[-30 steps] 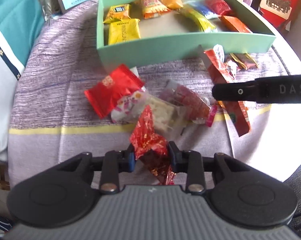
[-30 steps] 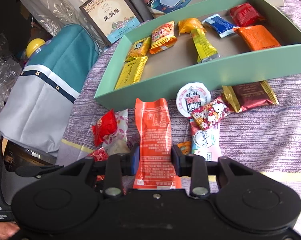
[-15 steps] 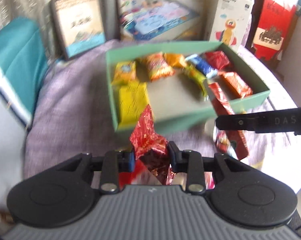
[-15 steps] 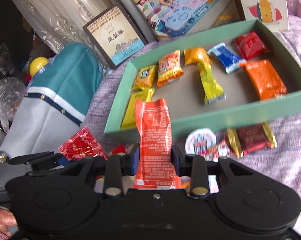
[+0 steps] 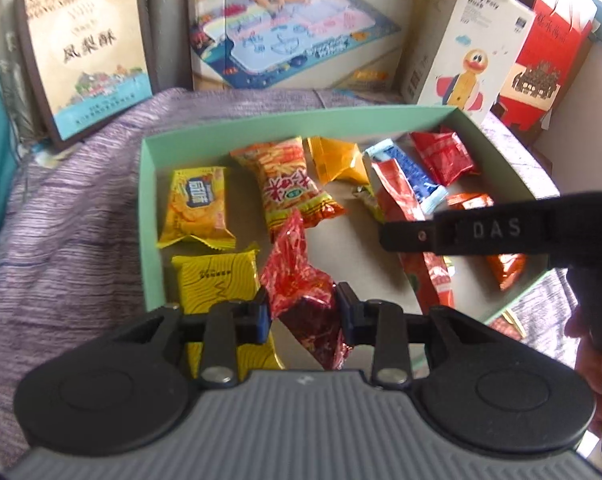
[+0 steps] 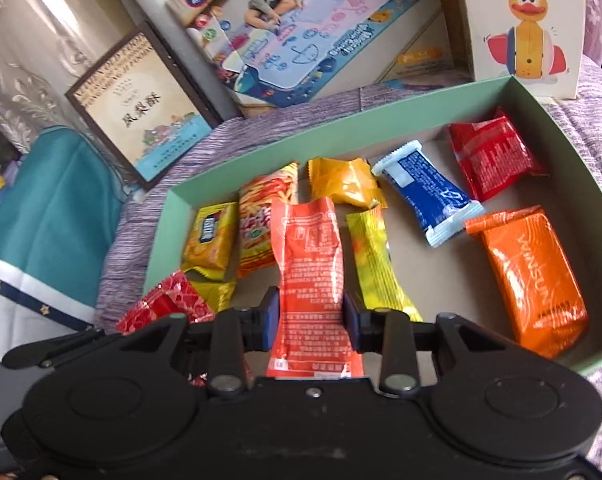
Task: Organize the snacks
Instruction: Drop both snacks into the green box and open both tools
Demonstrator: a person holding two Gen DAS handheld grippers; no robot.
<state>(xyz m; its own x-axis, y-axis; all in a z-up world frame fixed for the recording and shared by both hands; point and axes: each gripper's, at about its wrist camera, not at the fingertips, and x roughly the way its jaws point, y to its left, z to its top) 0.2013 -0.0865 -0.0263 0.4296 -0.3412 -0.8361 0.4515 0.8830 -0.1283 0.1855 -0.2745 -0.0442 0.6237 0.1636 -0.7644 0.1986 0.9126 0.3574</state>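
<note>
Left wrist view: my left tool (image 5: 302, 312) pinches a red foil snack (image 5: 297, 276) above the green box (image 5: 149, 216), where several packets already lie. Right wrist view: my right tool (image 6: 309, 320) pinches an orange-red sachet (image 6: 311, 276) over the same box; both await release.

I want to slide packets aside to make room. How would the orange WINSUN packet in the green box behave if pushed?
The orange WINSUN packet lies flat and puffed, so it would probably slide, not roll. Its glossy film looks slippery on the green box floor. It is likely light, and may skew when nudged at a corner.
</note>
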